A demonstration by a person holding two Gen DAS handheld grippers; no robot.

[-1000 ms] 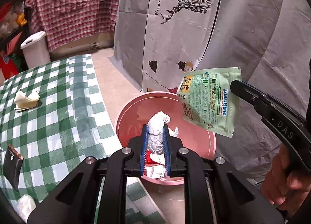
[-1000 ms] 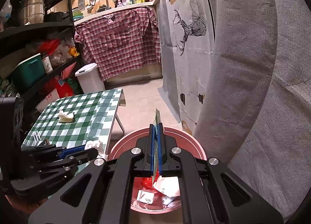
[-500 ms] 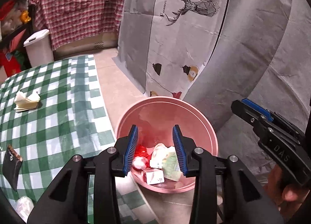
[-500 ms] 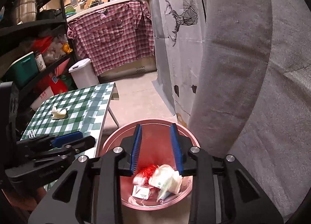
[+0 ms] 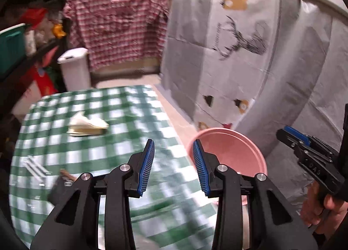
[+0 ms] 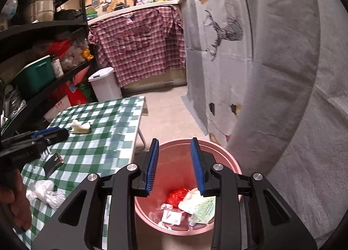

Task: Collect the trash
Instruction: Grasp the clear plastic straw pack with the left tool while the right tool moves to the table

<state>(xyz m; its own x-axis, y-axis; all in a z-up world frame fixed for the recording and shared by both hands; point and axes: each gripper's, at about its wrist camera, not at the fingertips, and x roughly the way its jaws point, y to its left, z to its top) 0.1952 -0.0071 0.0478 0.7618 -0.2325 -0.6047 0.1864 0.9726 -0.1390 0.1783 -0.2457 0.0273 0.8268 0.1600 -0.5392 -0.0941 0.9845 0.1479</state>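
A pink bin (image 6: 226, 161) stands on the floor beside the green checked table (image 6: 104, 141); it holds a green pouch (image 6: 204, 208), a red wrapper (image 6: 177, 195) and white scraps. My right gripper (image 6: 175, 167) is open and empty above the bin. My left gripper (image 5: 173, 167) is open and empty over the table's right edge, with the bin (image 5: 230, 148) to its right. A crumpled napkin (image 5: 87, 127) lies on the table; it also shows in the right wrist view (image 6: 80, 127). A clear plastic wad (image 6: 45, 193) and a dark wrapper (image 6: 53, 162) lie near the front.
A white pedal bin (image 6: 105, 86) stands beyond the table. Black shelves (image 6: 43, 26) with pots and boxes run along the left. A grey deer-print cloth (image 6: 228, 54) hangs at the right, close behind the pink bin.
Both grippers opened and dropped the white wad and the green pouch into the bin. The left gripper has since swung left, back over the table.
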